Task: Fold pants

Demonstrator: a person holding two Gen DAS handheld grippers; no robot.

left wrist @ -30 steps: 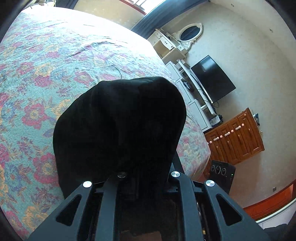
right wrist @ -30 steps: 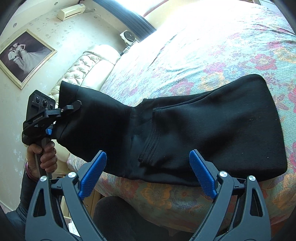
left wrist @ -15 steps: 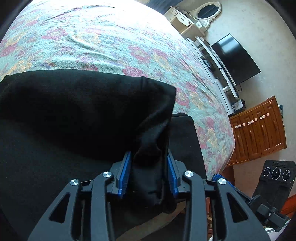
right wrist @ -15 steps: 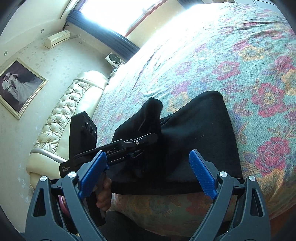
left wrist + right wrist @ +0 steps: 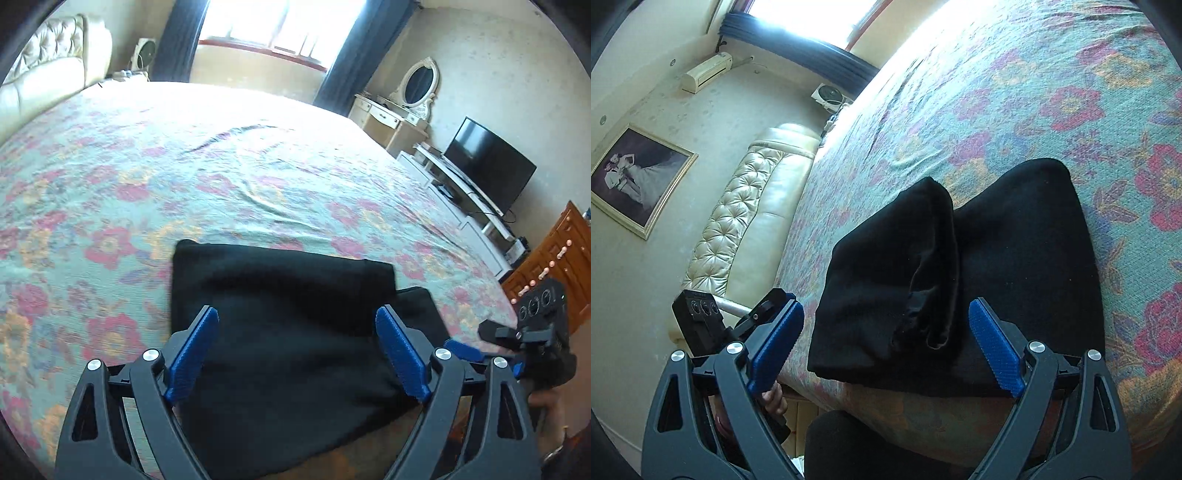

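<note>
Pants point(image 5: 295, 332), black and folded into a thick pile, lie on the flowery bed cover point(image 5: 184, 177) at the near edge of the bed, low in the middle of both views. Left gripper point(image 5: 295, 358) has its blue fingers wide apart and holds nothing. Right gripper point(image 5: 884, 350) is wide apart too, with the pile showing between its fingers.
</note>
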